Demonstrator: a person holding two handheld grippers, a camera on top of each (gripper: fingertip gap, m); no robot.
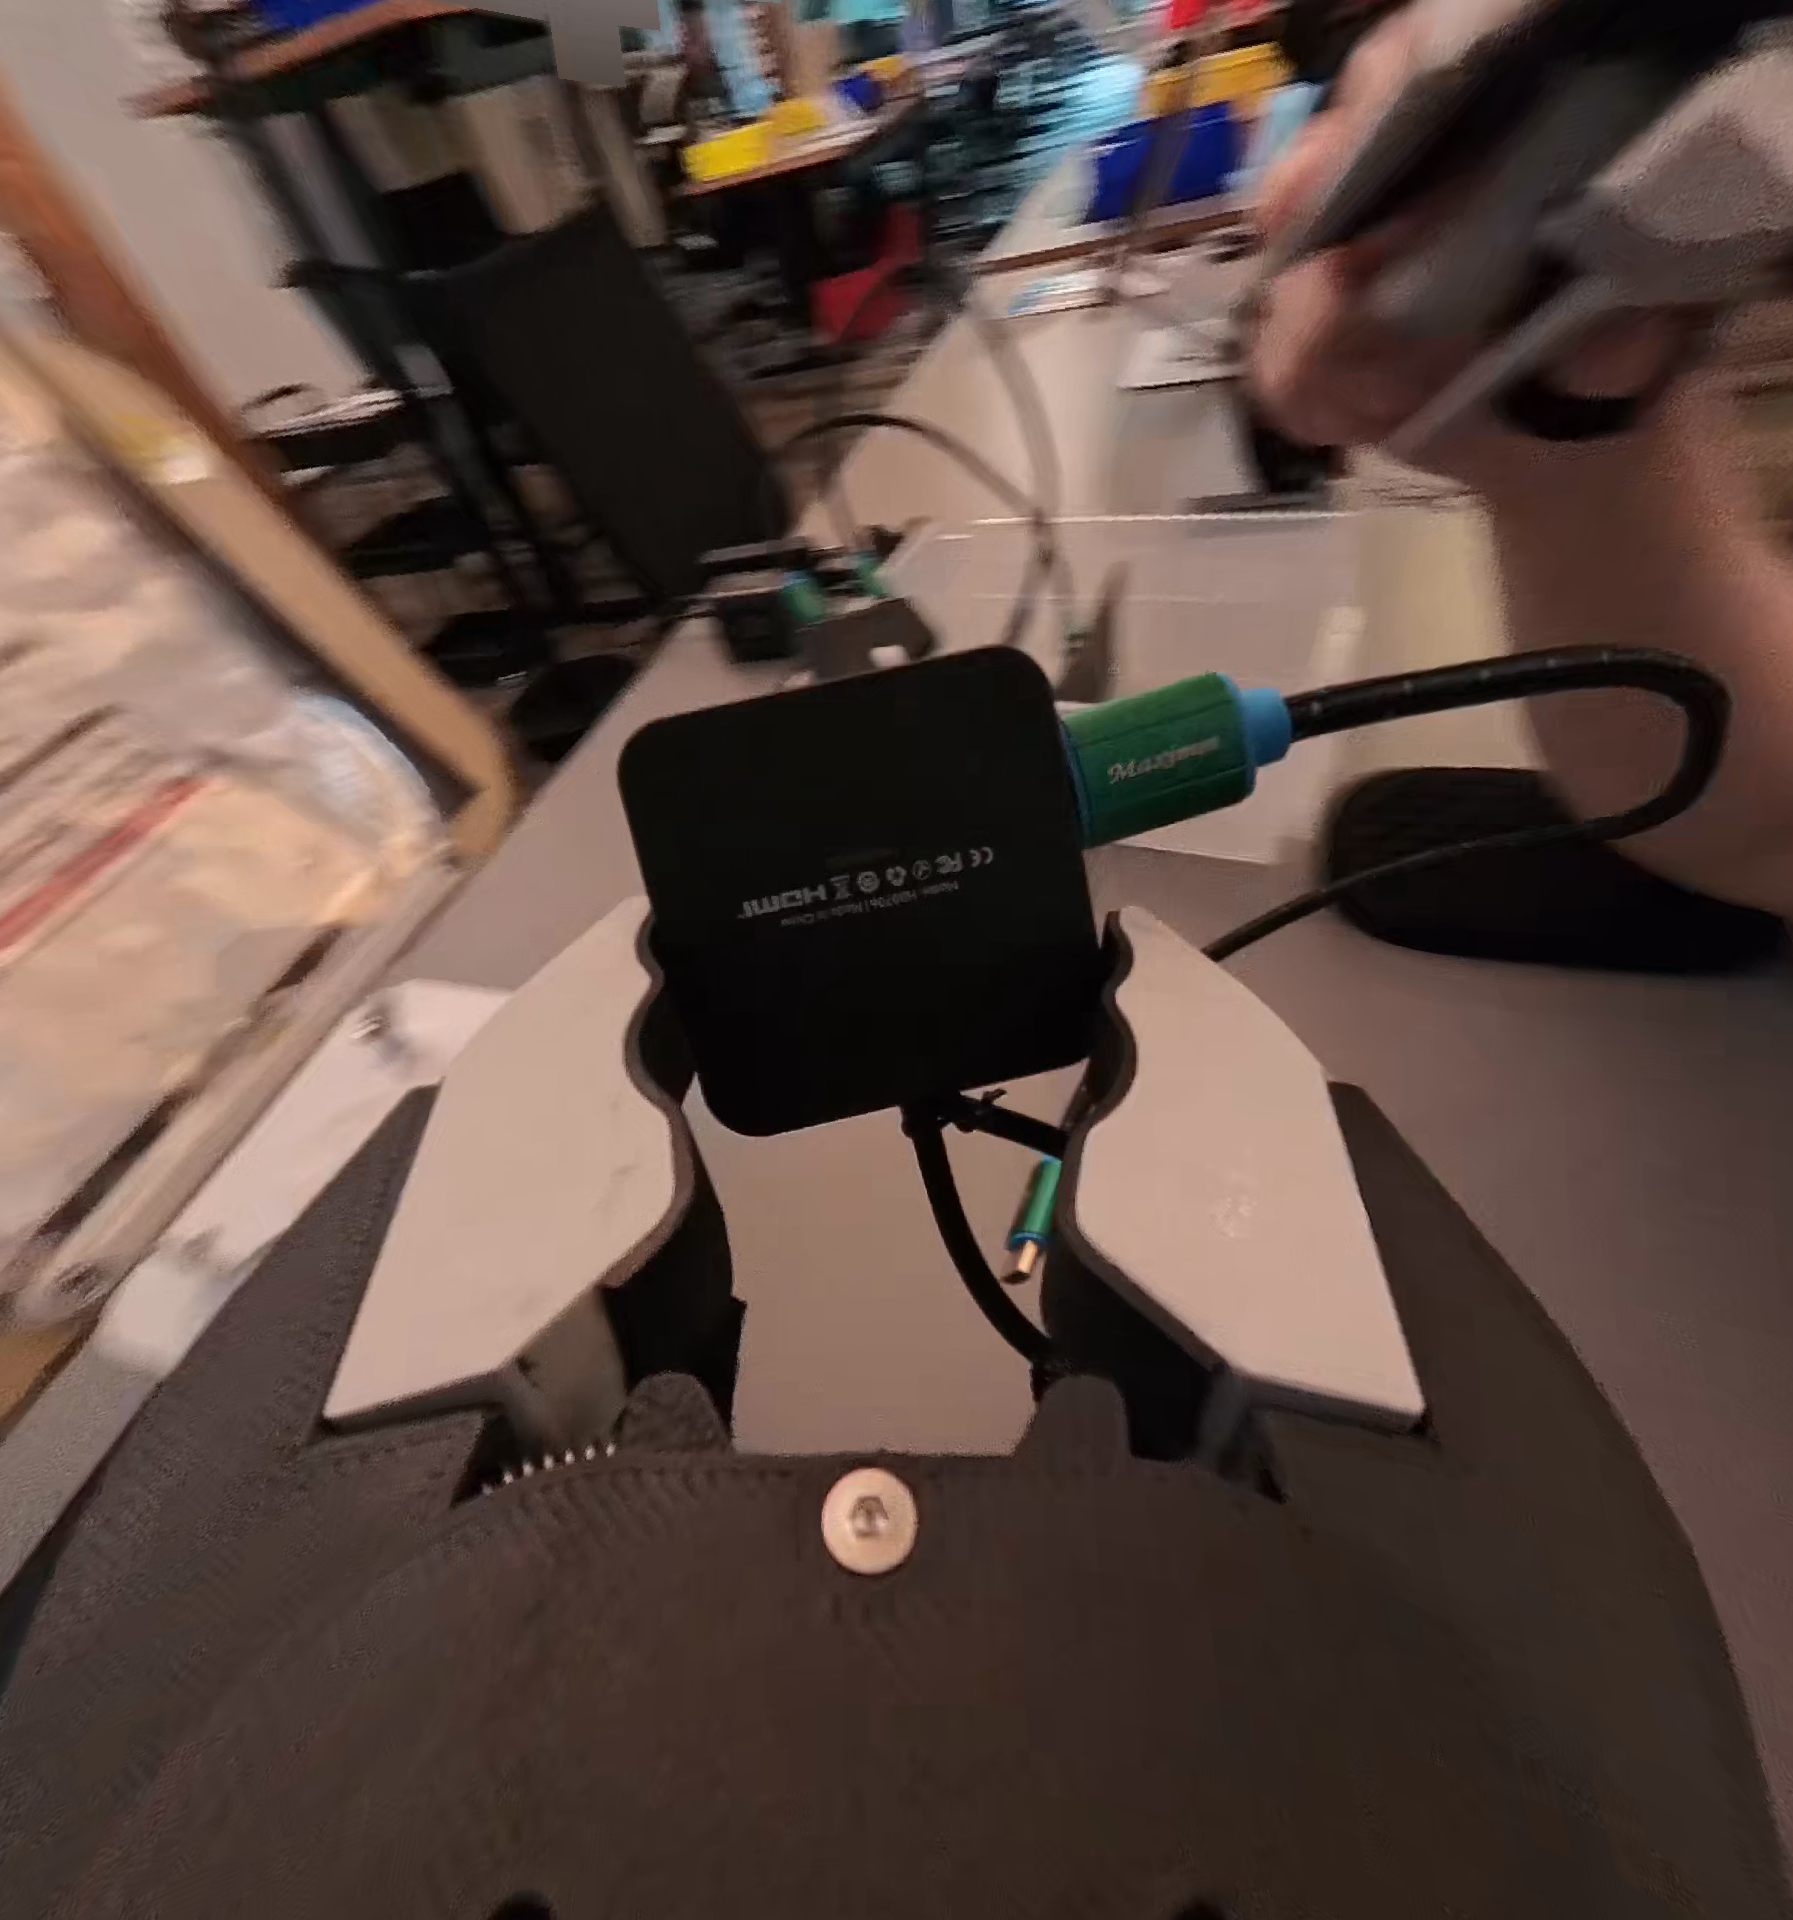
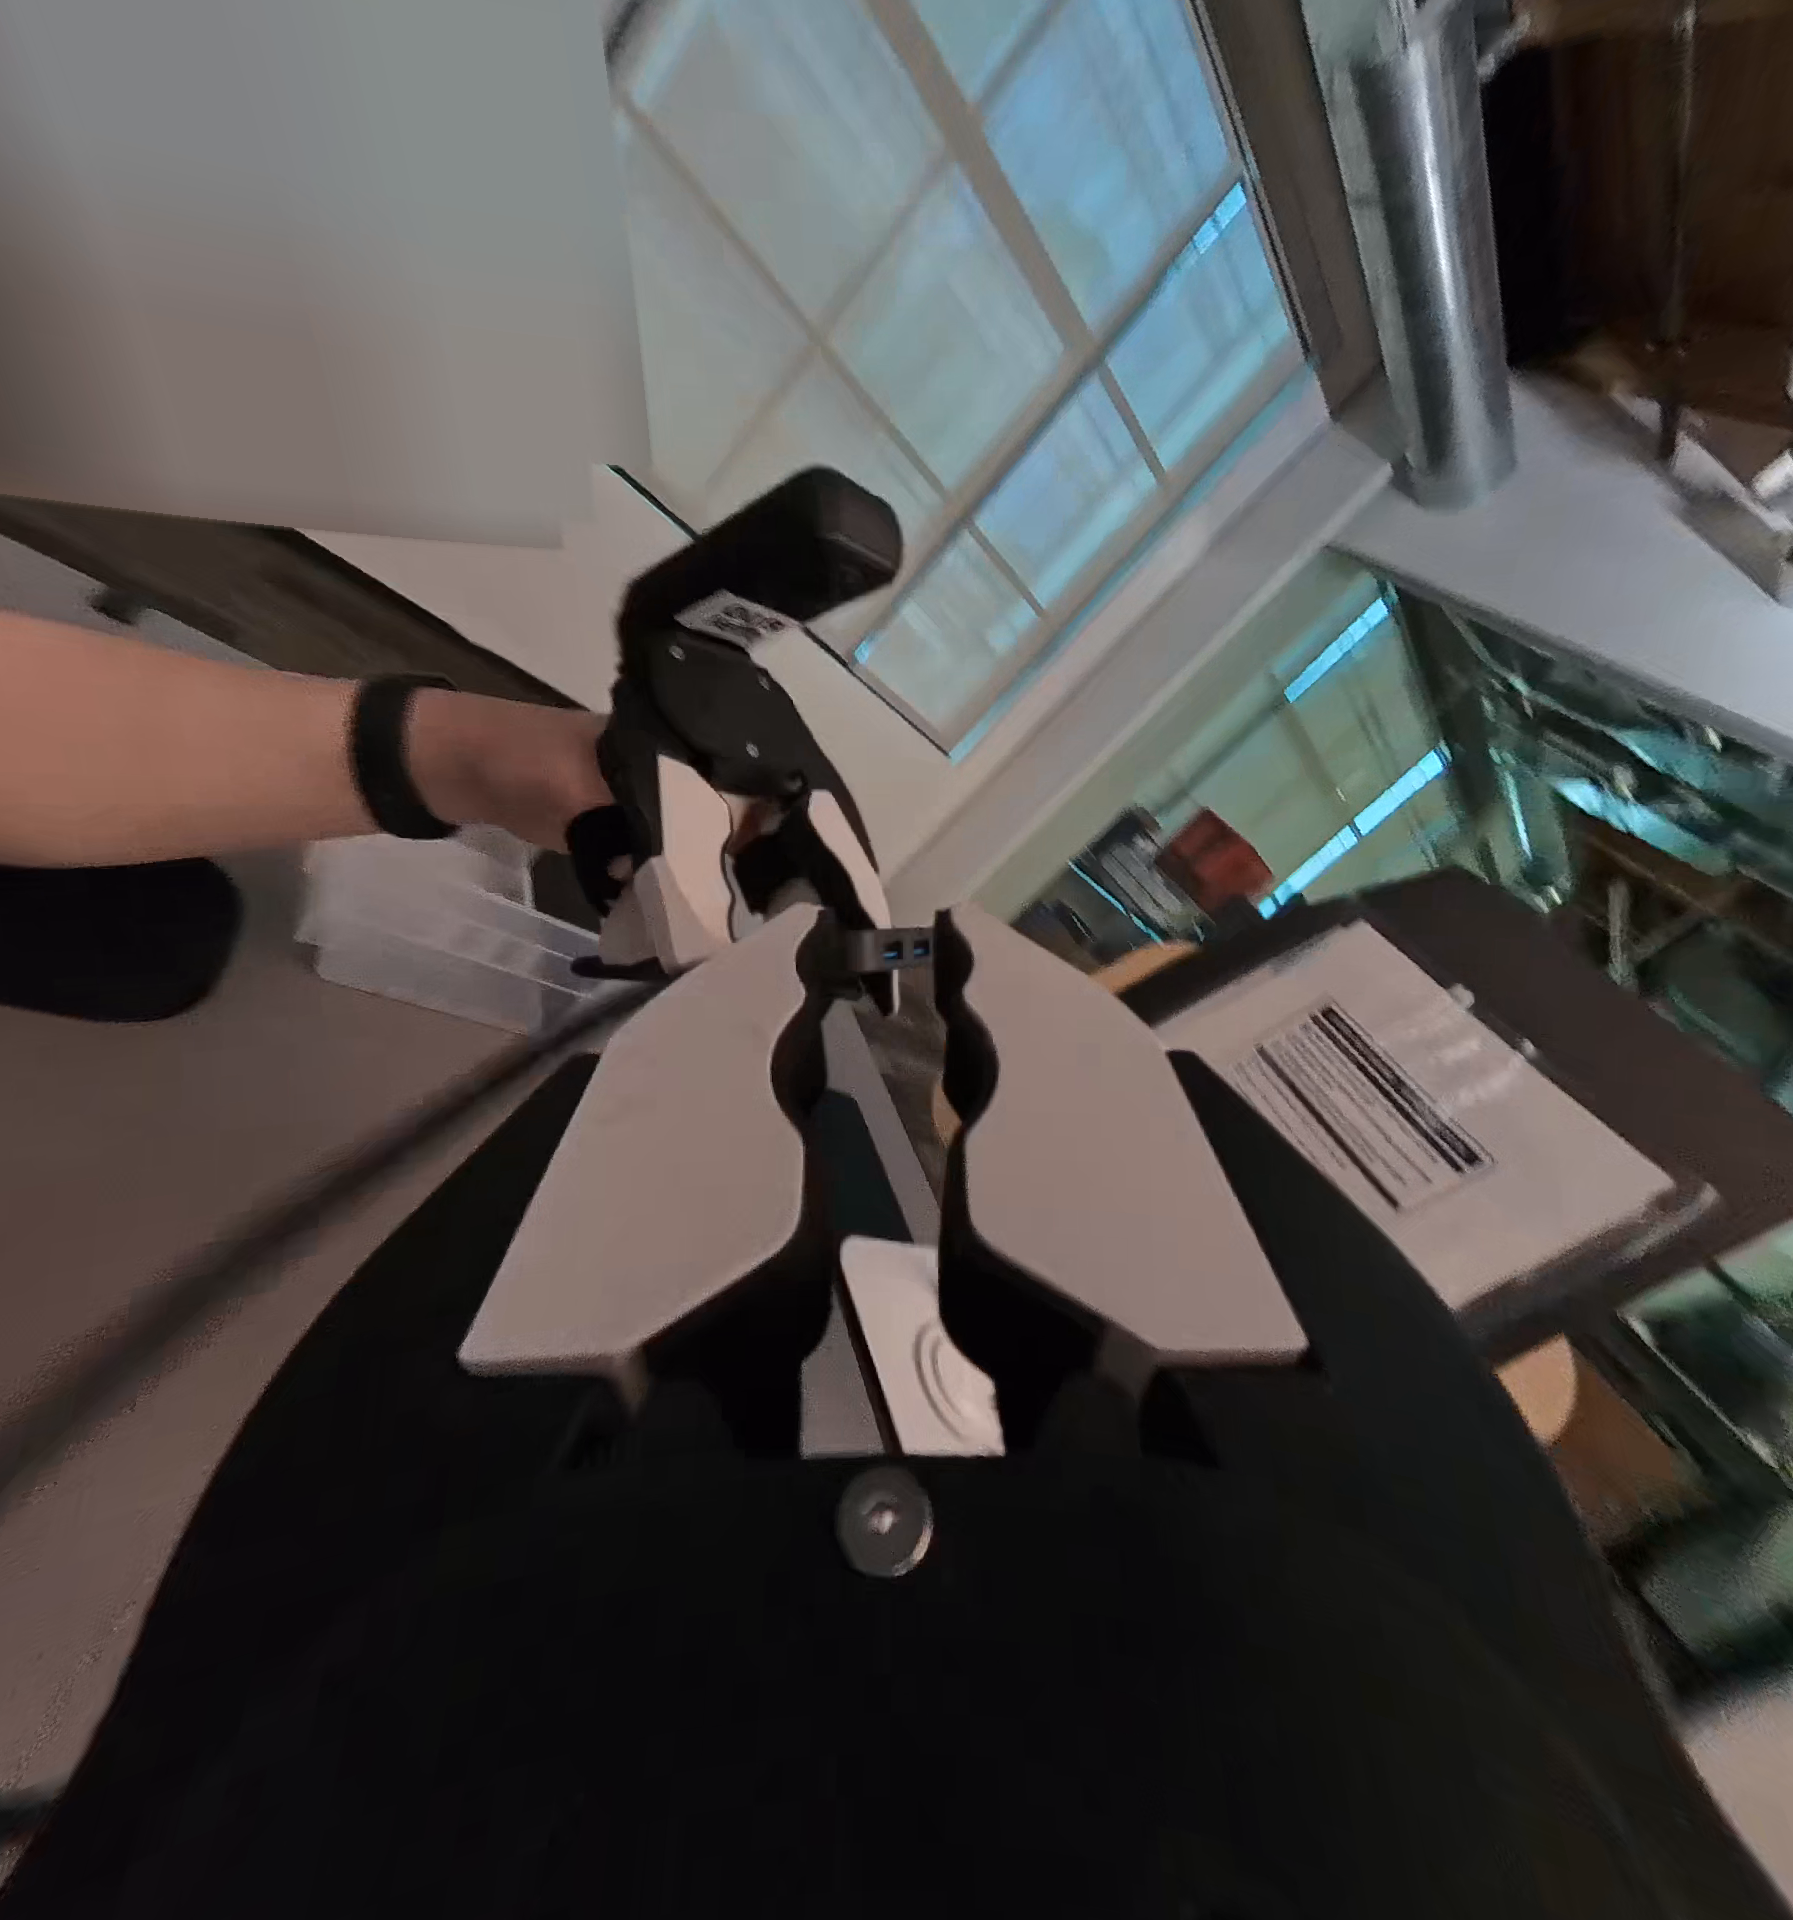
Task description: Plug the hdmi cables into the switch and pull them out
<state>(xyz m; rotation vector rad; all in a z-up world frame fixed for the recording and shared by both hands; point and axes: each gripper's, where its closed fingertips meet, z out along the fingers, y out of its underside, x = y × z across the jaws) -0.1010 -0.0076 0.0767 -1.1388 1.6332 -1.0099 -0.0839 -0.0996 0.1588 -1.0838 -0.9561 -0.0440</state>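
Observation:
My left gripper [image 1: 876,966] is shut on the black HDMI switch [image 1: 861,883] and holds it above the grey table [image 1: 1494,1143]. A green HDMI plug [image 1: 1162,764] sits in the switch's right side, and its black cable [image 1: 1494,675] loops back down. A second green plug [image 1: 1032,1216] lies loose on the table below, seen between the fingers. My right gripper [image 2: 876,935] has a narrow gap between its tips and holds nothing. The switch [image 2: 887,948] shows edge-on beyond those tips. The hand on the right gripper [image 1: 1328,343] is blurred at the upper right, away from the switch.
A black rounded pad [image 1: 1494,862] lies on the table to the right. A wood-framed stack wrapped in plastic [image 1: 144,727] stands close on the left. More green-ended cables [image 1: 798,597] lie at the far table edge. A white labelled box [image 2: 1391,1122] sits to the right.

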